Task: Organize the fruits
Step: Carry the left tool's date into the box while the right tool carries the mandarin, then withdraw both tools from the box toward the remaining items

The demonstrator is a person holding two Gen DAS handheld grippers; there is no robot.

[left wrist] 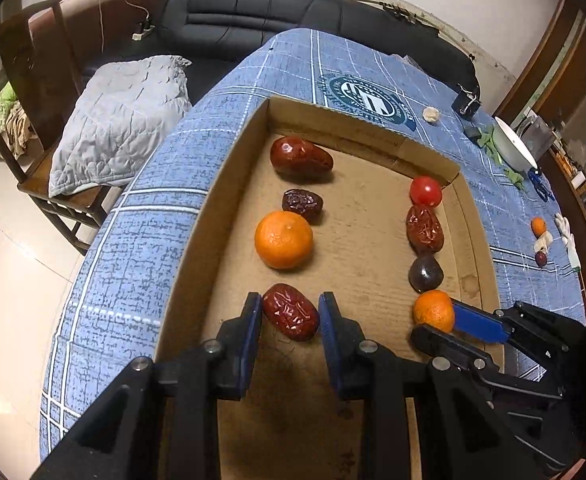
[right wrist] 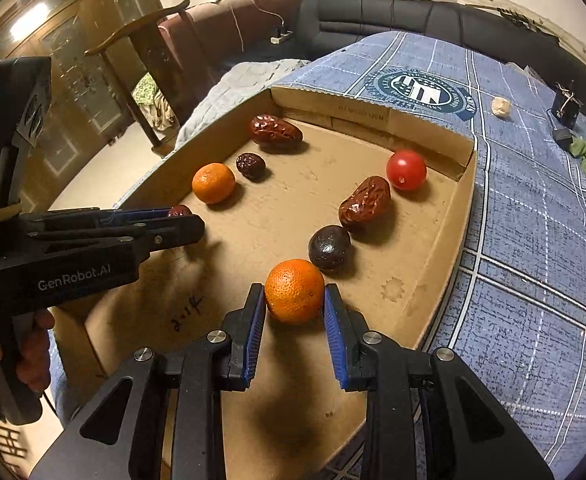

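Note:
A shallow cardboard tray (left wrist: 197,240) (right wrist: 445,248) holds two rows of fruit. The left row has a large red date (left wrist: 300,157), a dark date (left wrist: 303,204), an orange (left wrist: 283,239) and a wrinkled red date (left wrist: 291,312). My left gripper (left wrist: 291,314) (right wrist: 173,220) is shut on that wrinkled red date. The right row has a cherry tomato (right wrist: 406,170), a red date (right wrist: 365,202), a dark fruit (right wrist: 329,247) and an orange (right wrist: 295,291). My right gripper (right wrist: 295,304) (left wrist: 445,320) is shut on that orange, low over the tray floor.
The tray sits on a blue plaid tablecloth (right wrist: 533,240). On the cloth to the right lie a small orange (left wrist: 538,226), a dark fruit (left wrist: 541,258), a white bowl (left wrist: 515,144), green scraps and a black clip (left wrist: 467,102). A black sofa and a wooden chair stand beyond the table.

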